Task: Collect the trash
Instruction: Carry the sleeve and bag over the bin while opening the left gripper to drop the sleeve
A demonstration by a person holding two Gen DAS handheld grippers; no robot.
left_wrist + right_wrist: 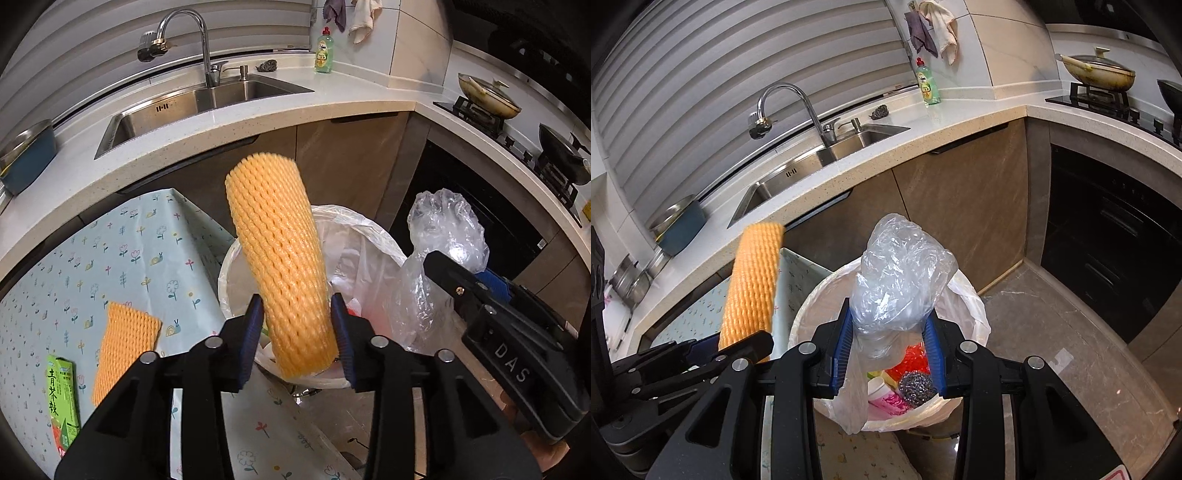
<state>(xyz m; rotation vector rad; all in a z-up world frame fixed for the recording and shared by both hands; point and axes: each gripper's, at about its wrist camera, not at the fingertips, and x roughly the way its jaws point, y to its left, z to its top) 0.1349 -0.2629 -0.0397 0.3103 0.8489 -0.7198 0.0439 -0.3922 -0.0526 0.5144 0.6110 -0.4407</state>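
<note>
Only the left wrist view shows the table with its flowered cloth, where a second foam net and a green carton lie well apart from the bin; only the right wrist view looks down into the bin, lined with a white bag, holding a steel scourer, something red and pink packaging. The left gripper has an orange foam net standing upright between its blue pads, over the bin's rim; the jaws stand partly apart and the pads look barely touching the foam (a firm grip cannot be made out). The right gripper is closed on a crumpled clear plastic bag, held above the bin's mouth. Behind both run a counter, sink, tap and a soap bottle; pans sit on the hob at right.
</note>
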